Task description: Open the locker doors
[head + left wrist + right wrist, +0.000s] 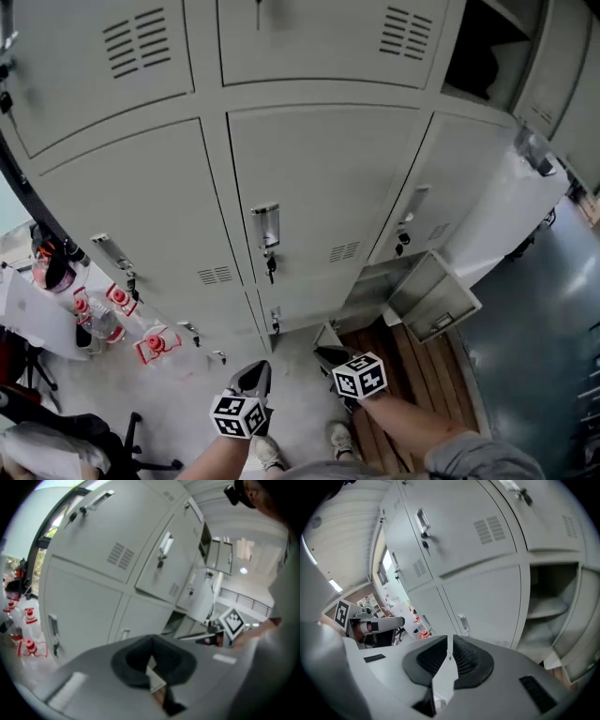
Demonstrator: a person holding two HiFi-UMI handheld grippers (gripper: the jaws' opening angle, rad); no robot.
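A bank of grey lockers [319, 178] fills the head view. The middle door with a metal handle [265, 227] and a key below it is closed, as is the left door [141, 206]. The right door [450, 178] stands slightly ajar. A low right door [433, 298] hangs wide open, and an upper right compartment [487, 47] is open too. Both grippers hang low, well short of the lockers. My left gripper [251, 379] [151, 641] is shut with nothing in it. My right gripper [330, 356] [450, 639] is also shut and holds nothing.
Red-and-white bottles [155, 345] stand on the floor at the left beside a white table [28, 314]. A wooden slatted platform [412, 370] lies under the right lockers. The person's shoes [342, 436] show below the grippers. The open lower compartment [553, 606] shows its shelf.
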